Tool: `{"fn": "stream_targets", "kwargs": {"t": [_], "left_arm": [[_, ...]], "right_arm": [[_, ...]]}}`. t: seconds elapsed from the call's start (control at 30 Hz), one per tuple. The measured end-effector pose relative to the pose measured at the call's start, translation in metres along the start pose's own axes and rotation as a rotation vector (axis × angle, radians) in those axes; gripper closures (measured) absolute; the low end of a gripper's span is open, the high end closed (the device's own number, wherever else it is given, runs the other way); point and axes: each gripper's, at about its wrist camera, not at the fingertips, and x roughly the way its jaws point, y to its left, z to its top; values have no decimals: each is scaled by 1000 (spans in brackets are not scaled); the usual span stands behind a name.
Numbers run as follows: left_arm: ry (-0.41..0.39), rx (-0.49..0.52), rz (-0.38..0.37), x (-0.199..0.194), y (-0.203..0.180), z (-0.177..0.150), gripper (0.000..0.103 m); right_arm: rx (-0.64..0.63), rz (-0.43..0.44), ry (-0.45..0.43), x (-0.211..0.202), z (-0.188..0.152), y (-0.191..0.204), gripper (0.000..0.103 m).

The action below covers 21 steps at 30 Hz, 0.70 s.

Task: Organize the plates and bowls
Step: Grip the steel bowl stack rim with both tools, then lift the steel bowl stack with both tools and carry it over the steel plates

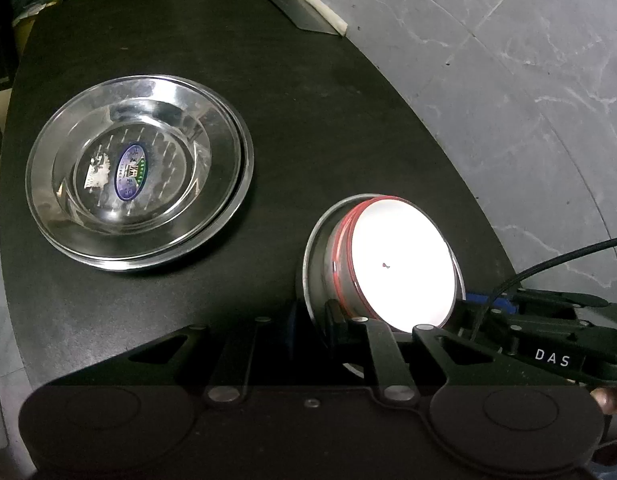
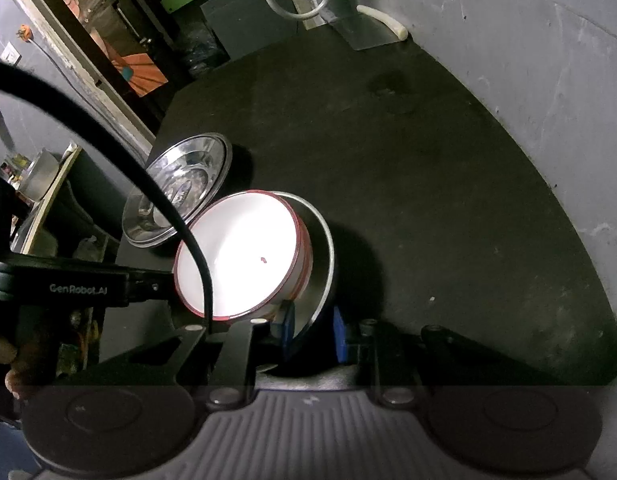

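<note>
I am seeing two groups of dishes on the dark worktop [image 1: 308, 100]. On the left side, one clear glass bowl [image 1: 128, 164] is sitting inside one steel plate [image 1: 232, 204]; a sticker is showing at the bottom. On the right side, white bowls with red rims [image 1: 400, 264] are nesting in one steel bowl [image 1: 316, 264]. I am counting at least two red rims, but the exact number I cannot tell. My left tool [image 1: 312, 320] is closing its fingers on the near rim of the steel bowl, and the stack is tilting. My right tool [image 2: 312, 328] is gripping the same steel rim from the other side, between its blue pads [image 2: 339, 340]. One cleaver [image 1: 296, 4] is lying at the far edge.
</note>
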Motion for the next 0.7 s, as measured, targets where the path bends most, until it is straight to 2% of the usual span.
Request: {"fn": "stream_targets", "kwargs": {"t": [0.47, 0.7], "left_arm": [[-13, 5, 30, 0, -5, -1, 90], [-38, 5, 7, -3, -5, -1, 90]], "right_arm": [[-17, -12, -4, -2, -1, 5, 81], [-29, -33, -16, -9, 0, 7, 81]]}}
